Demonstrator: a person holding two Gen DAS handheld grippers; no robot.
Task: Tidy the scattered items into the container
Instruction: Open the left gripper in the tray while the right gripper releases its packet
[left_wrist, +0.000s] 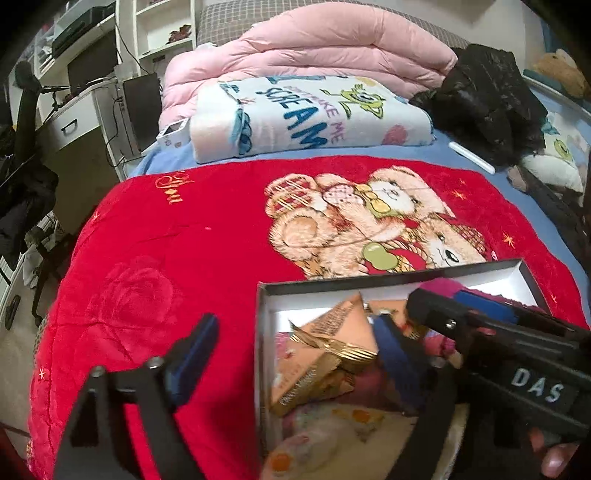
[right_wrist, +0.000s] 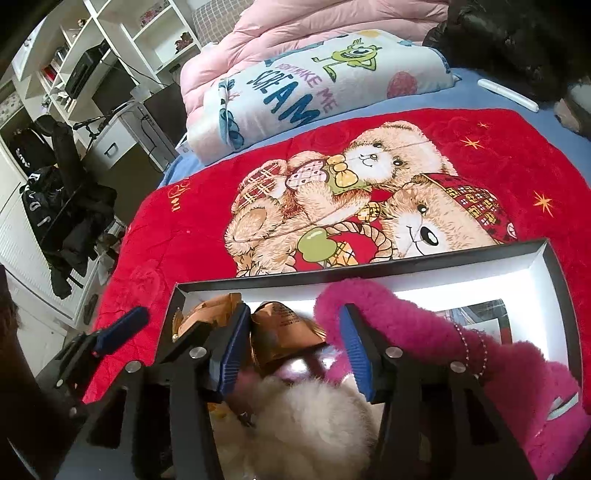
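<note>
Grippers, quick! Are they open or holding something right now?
Left gripper: open wide, holding nothing, one finger over the box.
Right gripper: open, holding nothing, over the box.

Home bedroom: bed (left_wrist: 332, 155), folded quilt (left_wrist: 314, 48).

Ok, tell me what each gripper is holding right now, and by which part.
Nothing is held. The left gripper stands wide open across the box's left wall, and the right gripper is open over the gold snack packets inside, its fingers clear of them.
</note>
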